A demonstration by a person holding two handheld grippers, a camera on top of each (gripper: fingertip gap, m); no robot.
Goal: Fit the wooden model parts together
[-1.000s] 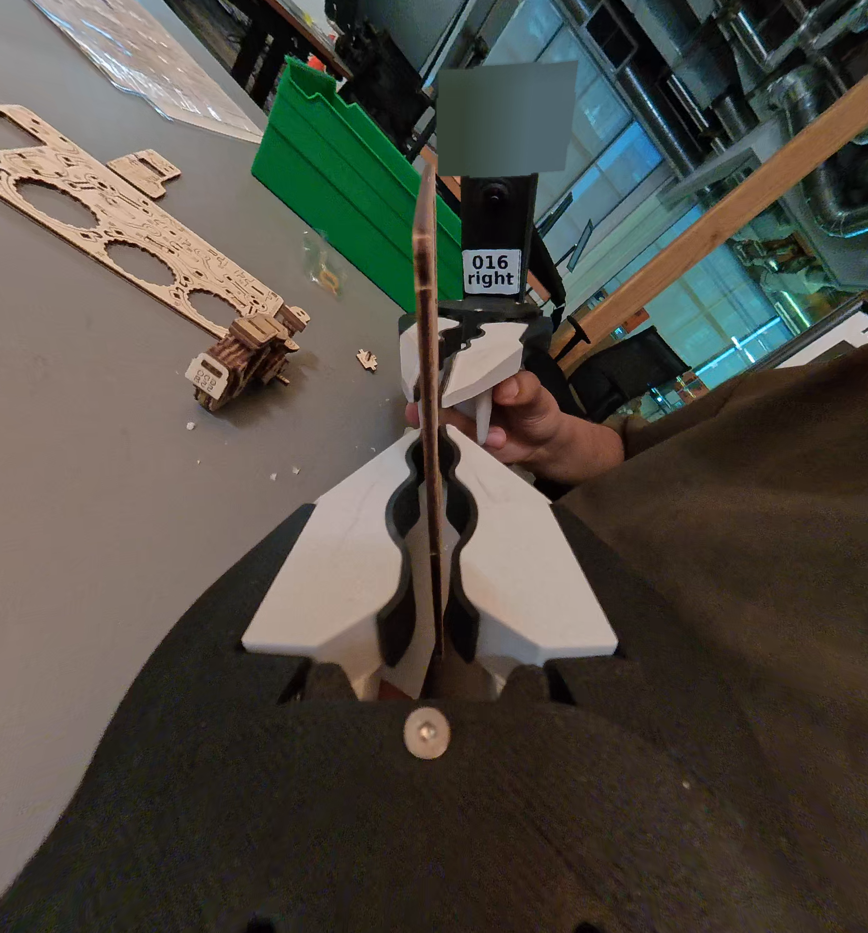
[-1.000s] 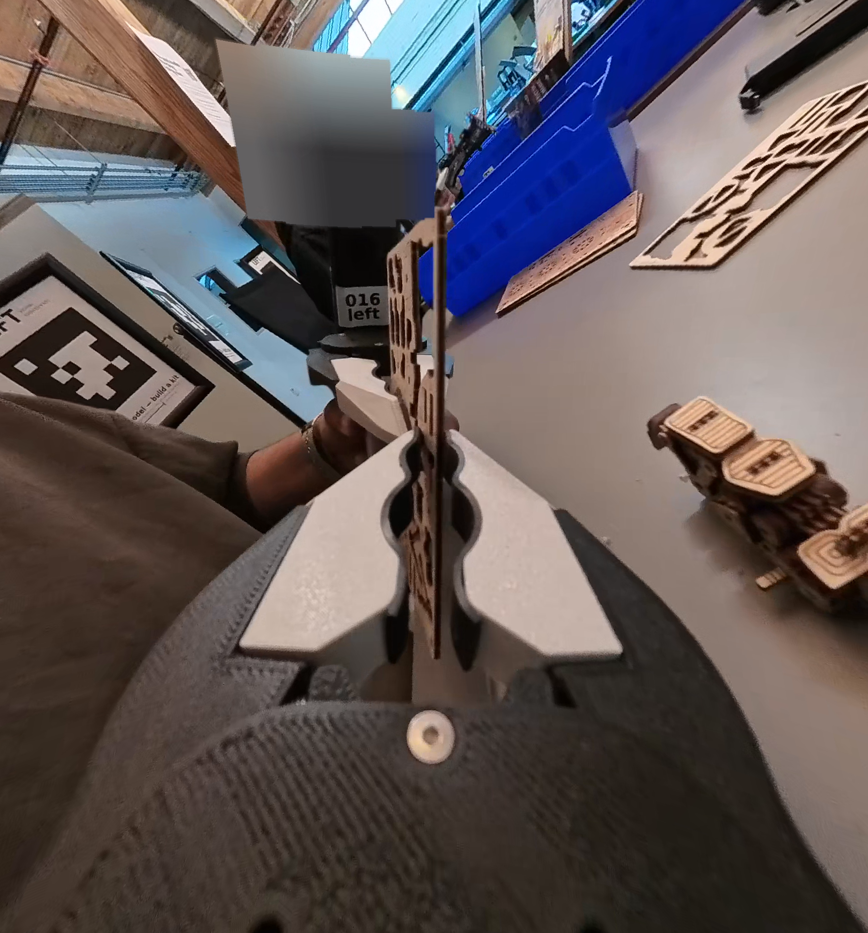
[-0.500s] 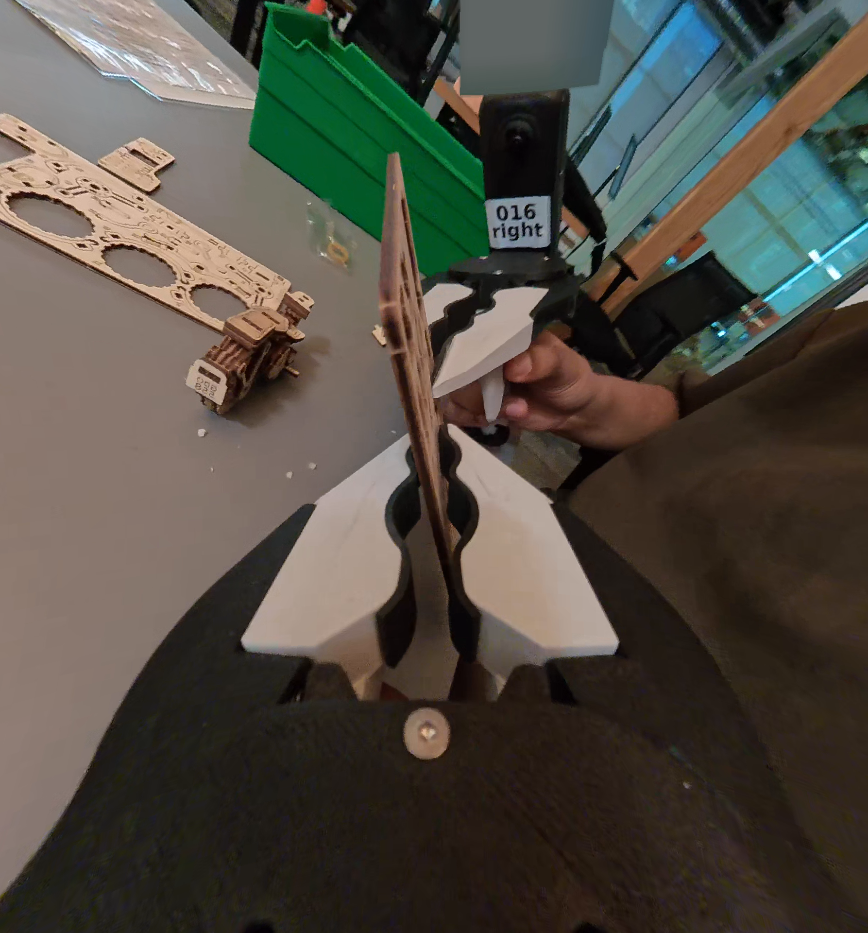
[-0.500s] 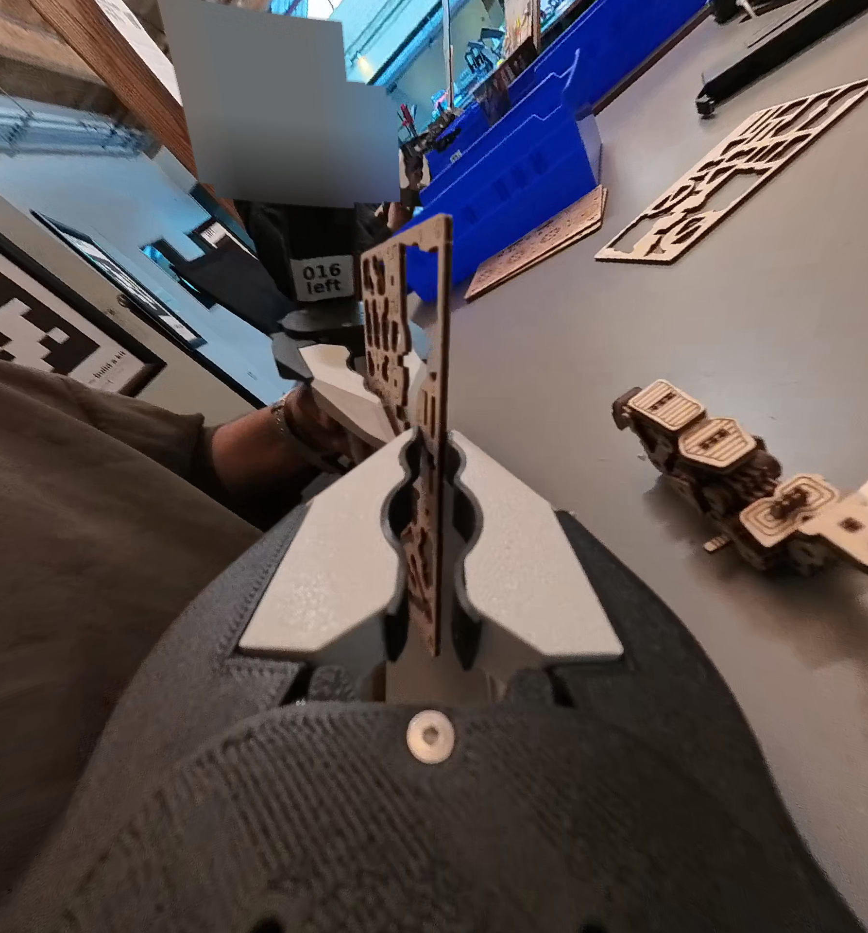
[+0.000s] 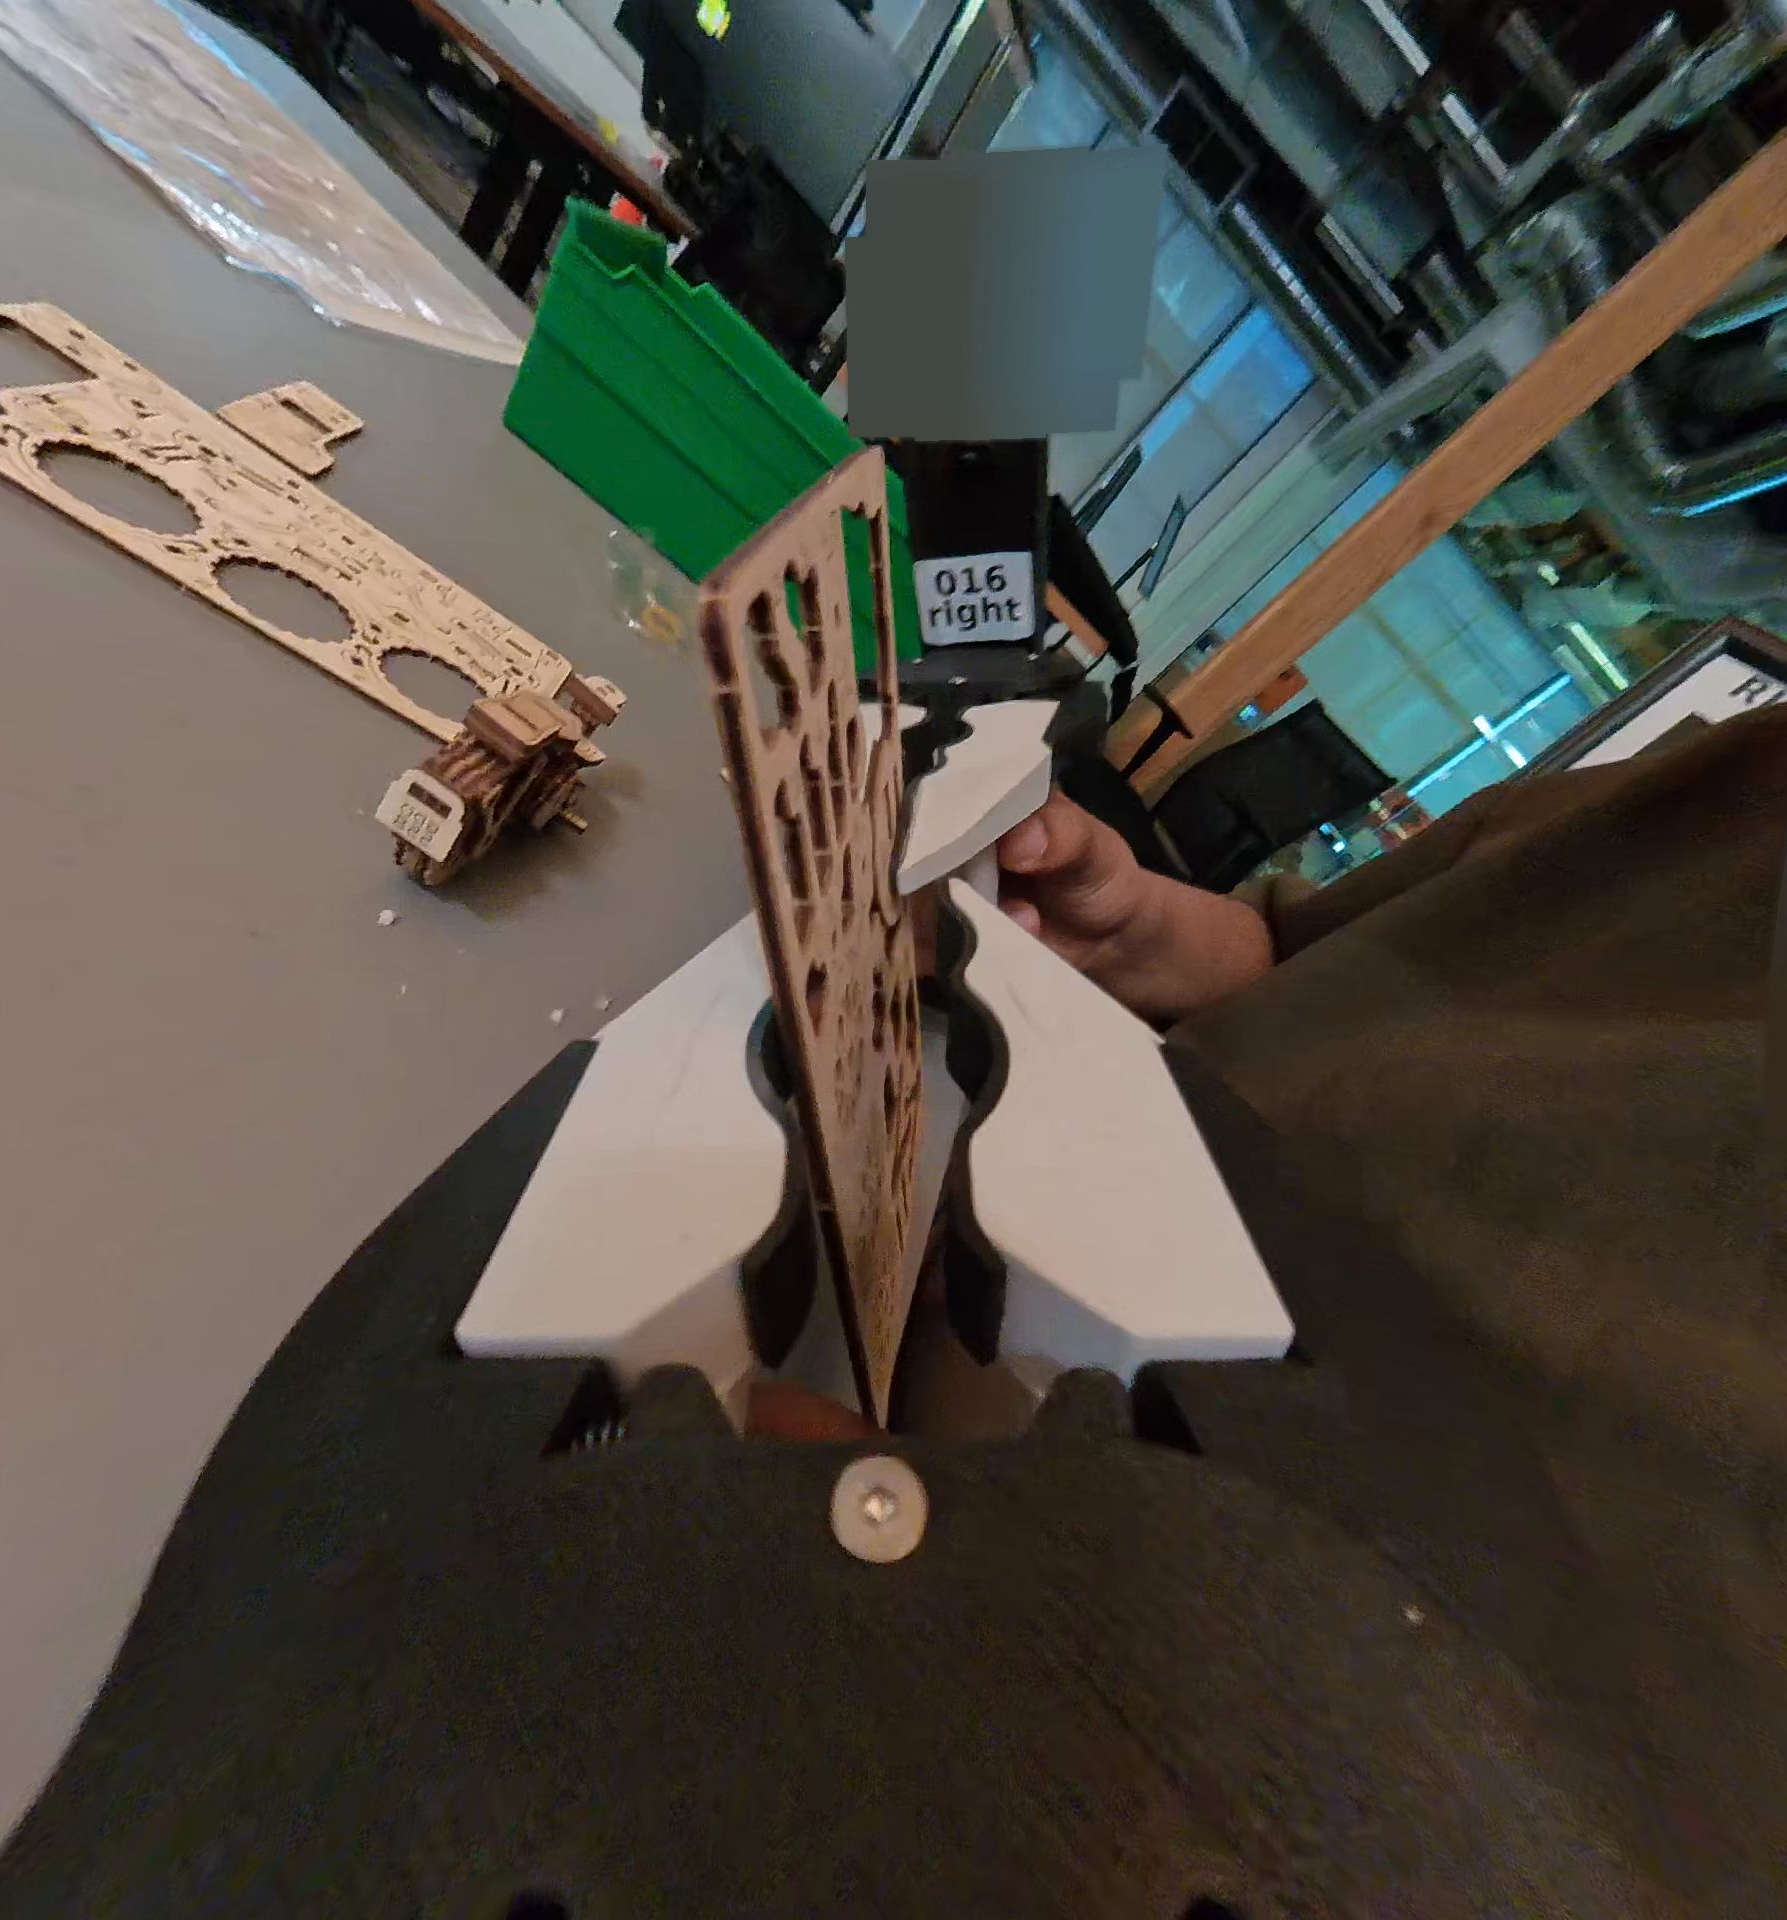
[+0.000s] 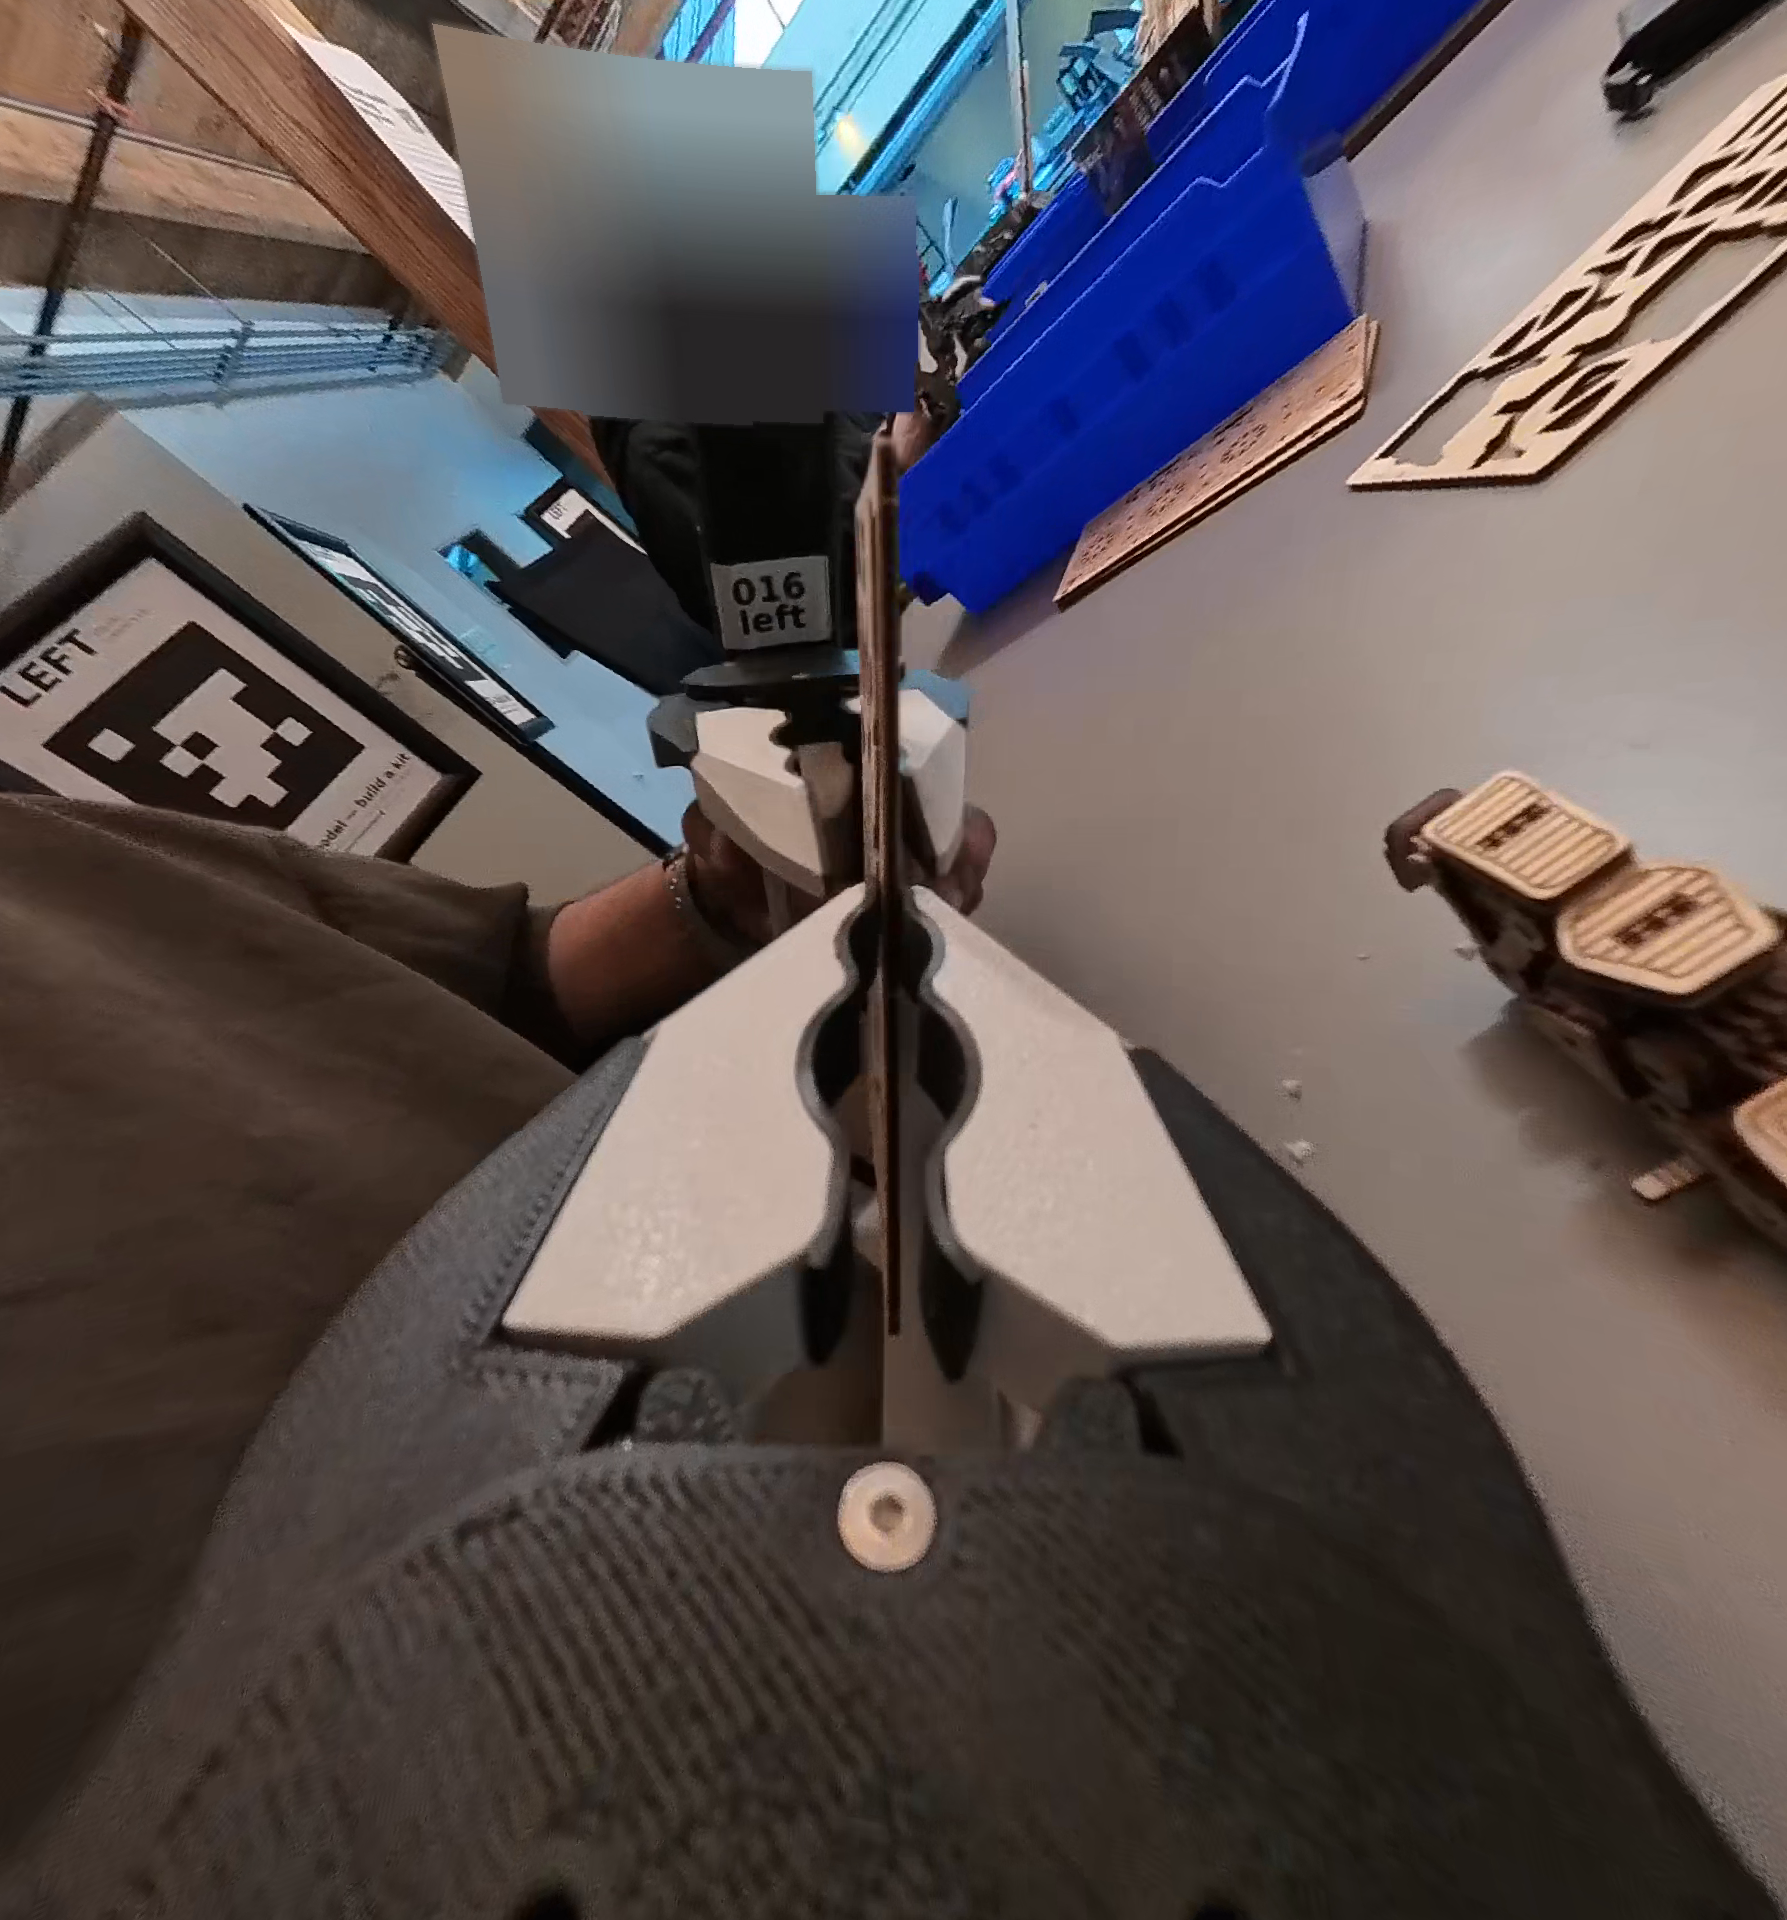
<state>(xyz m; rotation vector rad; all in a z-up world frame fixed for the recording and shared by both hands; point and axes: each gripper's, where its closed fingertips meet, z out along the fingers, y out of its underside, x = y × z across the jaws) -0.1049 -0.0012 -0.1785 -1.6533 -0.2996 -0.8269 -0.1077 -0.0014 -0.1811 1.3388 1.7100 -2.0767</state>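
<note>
A thin wooden sheet of cut-out model parts (image 5: 827,831) is held up in the air above the grey table (image 5: 141,1143). My right gripper (image 6: 887,899) is shut on it, and the sheet (image 6: 876,675) shows edge-on there. My left gripper (image 5: 858,914) faces it from the other end. Its fingers stand a little apart, and the sheet lies slanted and loose between them. The right gripper (image 5: 930,769) shows beyond the sheet in the left wrist view. The left gripper (image 6: 847,769) shows in the right wrist view. A partly built wooden model (image 5: 484,800) sits on the table (image 6: 1647,987).
A flat wooden sheet with round holes (image 5: 245,520) and a small loose piece (image 5: 291,426) lie far left. A green bin (image 5: 681,436) stands behind them. A blue bin (image 6: 1159,343) and two more wooden sheets (image 6: 1221,468) (image 6: 1647,291) lie across the table. The person's brown sleeve fills one side. The tips of both grippers are at nearly the same place.
The sheet has turned in the left wrist view from edge-on to showing its face. The left fingers have spread apart. In the right wrist view the sheet has gone edge-on.
</note>
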